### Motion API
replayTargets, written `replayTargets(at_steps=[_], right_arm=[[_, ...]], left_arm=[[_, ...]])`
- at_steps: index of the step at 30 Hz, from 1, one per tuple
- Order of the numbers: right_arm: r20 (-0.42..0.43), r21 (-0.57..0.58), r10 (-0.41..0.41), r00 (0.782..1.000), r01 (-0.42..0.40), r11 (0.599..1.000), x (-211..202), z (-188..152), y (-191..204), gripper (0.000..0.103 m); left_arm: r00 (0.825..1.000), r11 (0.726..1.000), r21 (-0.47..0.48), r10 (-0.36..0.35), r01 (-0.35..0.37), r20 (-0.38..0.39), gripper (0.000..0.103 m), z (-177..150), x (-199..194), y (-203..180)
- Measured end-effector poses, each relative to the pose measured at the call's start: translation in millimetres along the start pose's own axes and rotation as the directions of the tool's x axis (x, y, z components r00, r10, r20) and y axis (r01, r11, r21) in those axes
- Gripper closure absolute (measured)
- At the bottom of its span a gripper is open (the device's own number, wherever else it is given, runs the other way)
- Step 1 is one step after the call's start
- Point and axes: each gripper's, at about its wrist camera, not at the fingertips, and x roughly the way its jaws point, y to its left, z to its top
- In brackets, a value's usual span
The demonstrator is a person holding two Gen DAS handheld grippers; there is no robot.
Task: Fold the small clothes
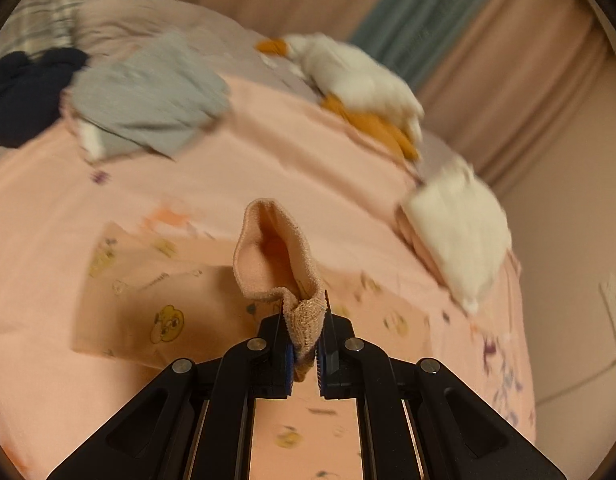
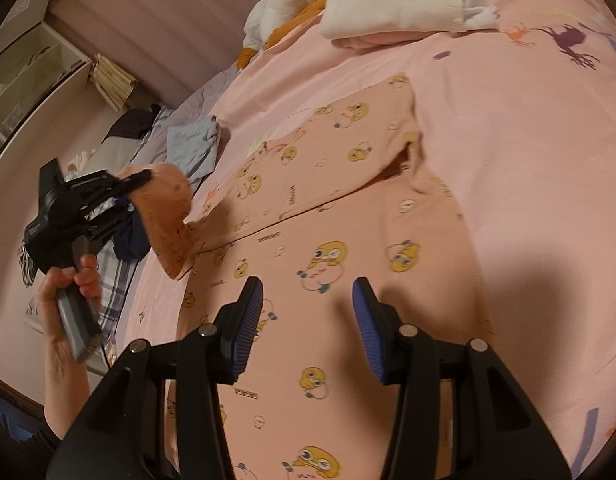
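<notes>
A small pink garment (image 2: 308,208) printed with yellow cartoon faces lies spread on the pink bed sheet (image 2: 507,184). My left gripper (image 1: 305,344) is shut on the ribbed cuff (image 1: 304,316) of one sleeve and holds it lifted off the bed. The same gripper (image 2: 124,188) shows at the left of the right wrist view, with the sleeve (image 2: 168,212) raised. My right gripper (image 2: 308,320) is open and empty, hovering just above the garment's body.
A grey-blue garment (image 1: 148,96) and a dark navy one (image 1: 24,92) lie at the far left of the bed. A white and orange plush toy (image 1: 359,84) and a folded white cloth (image 1: 459,236) lie near the right edge. Curtains hang behind.
</notes>
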Motion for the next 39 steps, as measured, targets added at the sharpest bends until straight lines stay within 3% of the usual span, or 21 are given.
replayTargets(at_steps=[5, 9, 11, 13, 15, 18, 22, 29, 32, 34, 36, 39], right_arm=[[0.002, 0.034, -0.005, 1.0, 0.005, 0.999, -1, 2, -11, 0.055], [0.007, 0.047, 0.002, 1.0, -0.002, 0.999, 1, 5, -12, 0.052], [0.007, 0.058, 0.011, 1.0, -0.012, 0.998, 2, 7, -11, 0.048], [0.006, 0.076, 0.028, 1.0, -0.028, 0.997, 5, 12, -10, 0.045], [0.007, 0.086, 0.046, 0.999, -0.046, 0.995, 10, 18, -7, 0.045], [0.014, 0.084, 0.071, 0.997, -0.072, 0.994, 19, 29, 3, 0.045], [-0.036, 0.076, 0.1, 0.994, -0.097, 0.992, 50, 42, 18, 0.045], [-0.126, -0.003, 0.014, 0.992, -0.015, 1.0, 115, 57, 44, 0.051], [-0.148, -0.036, -0.041, 0.988, 0.036, 0.999, 135, 59, 49, 0.069], [-0.153, -0.067, -0.087, 0.984, 0.078, 0.995, 145, 59, 53, 0.088], [-0.152, -0.08, -0.088, 0.985, 0.076, 0.994, 149, 62, 56, 0.098], [-0.123, -0.093, -0.078, 0.989, 0.067, 0.993, 141, 69, 62, 0.1]], left_arm=[[0.994, 0.994, 0.103, 0.033, -0.022, -0.107, 0.096, -30, 48, -37], [0.978, 0.99, 0.142, 0.051, -0.022, -0.203, 0.096, -51, 77, -46], [0.972, 0.99, 0.142, 0.035, -0.001, -0.234, 0.082, -56, 81, -46], [0.961, 0.989, 0.123, -0.045, 0.082, -0.273, 0.035, -58, 78, -43], [0.959, 0.985, 0.122, -0.085, 0.122, -0.27, 0.021, -58, 69, -42], [0.971, 0.98, 0.157, -0.082, 0.119, -0.226, 0.021, -54, 48, -37], [0.983, 0.99, 0.098, -0.081, 0.098, -0.162, 0.021, -48, 18, -1], [0.995, 1.0, 0.001, 0.003, -0.002, -0.1, 0.021, -48, -18, 73], [0.995, 0.998, -0.048, 0.022, -0.027, -0.096, 0.021, -50, -28, 101], [0.995, 0.996, -0.086, 0.03, -0.038, -0.094, 0.021, -51, -34, 118], [0.995, 0.992, -0.116, 0.037, -0.048, -0.09, 0.021, -51, -38, 132], [0.995, 0.986, -0.154, 0.043, -0.057, -0.088, 0.021, -51, -43, 147]])
